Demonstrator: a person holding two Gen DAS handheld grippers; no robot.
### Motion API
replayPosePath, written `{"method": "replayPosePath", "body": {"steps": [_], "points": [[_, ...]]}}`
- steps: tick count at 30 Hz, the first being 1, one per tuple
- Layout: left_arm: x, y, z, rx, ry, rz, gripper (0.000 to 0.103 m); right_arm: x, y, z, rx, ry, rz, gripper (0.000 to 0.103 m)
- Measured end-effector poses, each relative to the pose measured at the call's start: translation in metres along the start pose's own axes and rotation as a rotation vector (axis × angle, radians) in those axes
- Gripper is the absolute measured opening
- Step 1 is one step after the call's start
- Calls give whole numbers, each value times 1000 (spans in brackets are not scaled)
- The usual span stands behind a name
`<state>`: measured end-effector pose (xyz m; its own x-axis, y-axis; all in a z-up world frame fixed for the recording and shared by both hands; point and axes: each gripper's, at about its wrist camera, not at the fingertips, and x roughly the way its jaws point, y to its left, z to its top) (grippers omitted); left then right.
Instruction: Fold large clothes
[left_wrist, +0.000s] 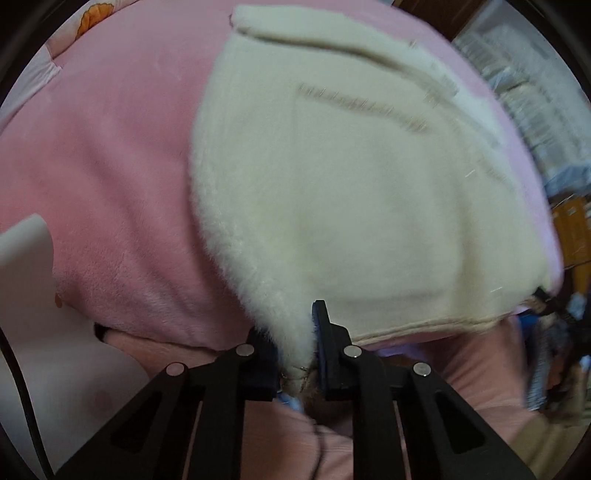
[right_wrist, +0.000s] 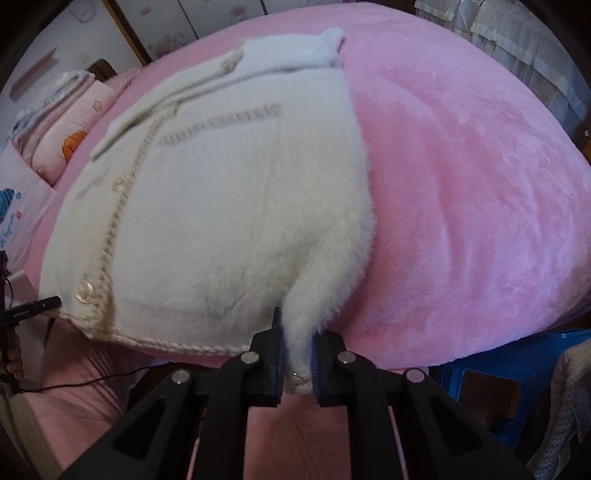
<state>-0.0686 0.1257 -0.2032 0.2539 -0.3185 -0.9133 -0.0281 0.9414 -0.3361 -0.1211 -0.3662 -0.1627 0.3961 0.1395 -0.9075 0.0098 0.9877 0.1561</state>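
Pinching one hem corner of the cardigan (left_wrist: 332, 192) in each nearly closed gripper, left (left_wrist: 297, 354) and right (right_wrist: 298, 360); the rest lying ahead on the bed (right_wrist: 461, 184). Lifting both corners evenly, keeping the hem taut, carrying it forward toward the collar.

One fluffy white cardigan (right_wrist: 229, 206) lies on one pink bed (right_wrist: 461, 192), with two round buttons showing along its front edge in the lower left of the right wrist view (any others are too blurred to count). Two claws appear, the left claw (left_wrist: 295, 354) and the right claw (right_wrist: 298, 365). One blue stool (right_wrist: 517, 354) sits at lower right, and one pink pillow (right_wrist: 70, 129) at upper left.
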Motion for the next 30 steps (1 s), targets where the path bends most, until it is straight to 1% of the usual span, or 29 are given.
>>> {"method": "replayPosePath", "body": {"steps": [1, 3, 7, 9, 10, 11, 13, 15, 18, 19, 20, 21, 23, 24, 25, 26, 27, 28, 29, 30], "points": [[-12, -4, 5, -16, -21, -50, 12, -10, -1, 3, 11, -23, 16, 10], [-32, -11, 16, -40, -63, -122, 12, -29, 0, 13, 32, -73, 51, 10], [-66, -19, 49, -118, -156, -239, 12, -62, 5, 43, 81, -167, 142, 10], [-80, -15, 68, -164, -199, -278, 12, -72, 7, 60, 114, -204, 184, 10], [-86, -7, 74, -182, -213, -293, 12, -75, 9, 69, 132, -217, 205, 10], [-90, -5, 88, -201, -230, -303, 12, -76, 10, 81, 152, -228, 228, 10], [-91, -7, 113, -223, -252, -292, 12, -77, 11, 106, 184, -240, 265, 10], [-90, -6, 146, -259, -280, -284, 12, -73, 11, 136, 225, -249, 291, 10], [-95, 9, 195, -298, -325, -250, 12, -63, 5, 191, 307, -258, 335, 10], [-95, 17, 213, -311, -340, -234, 12, -59, 3, 210, 329, -263, 341, 10], [-91, 22, 232, -329, -356, -212, 12, -54, 1, 233, 346, -276, 330, 10], [-84, 27, 252, -339, -367, -184, 13, -51, -1, 248, 357, -287, 319, 10], [-63, 38, 286, -370, -354, -149, 17, -33, -3, 286, 361, -296, 298, 12], [-48, 42, 302, -371, -334, -149, 20, -21, -3, 304, 349, -296, 284, 14], [-34, 45, 316, -365, -308, -146, 24, -10, -3, 317, 331, -298, 246, 18], [-22, 46, 324, -361, -288, -104, 28, 4, -2, 329, 309, -294, 209, 22], [-9, 47, 333, -348, -271, -31, 41, 18, -1, 336, 300, -276, 165, 37], [0, 46, 340, -322, -268, 28, 50, 30, 0, 343, 288, -262, 105, 49], [8, 45, 345, -291, -275, 59, 51, 41, 3, 348, 263, -253, 59, 51], [14, 43, 347, -263, -272, 73, 51, 50, 5, 351, 239, -248, 38, 51]]}}
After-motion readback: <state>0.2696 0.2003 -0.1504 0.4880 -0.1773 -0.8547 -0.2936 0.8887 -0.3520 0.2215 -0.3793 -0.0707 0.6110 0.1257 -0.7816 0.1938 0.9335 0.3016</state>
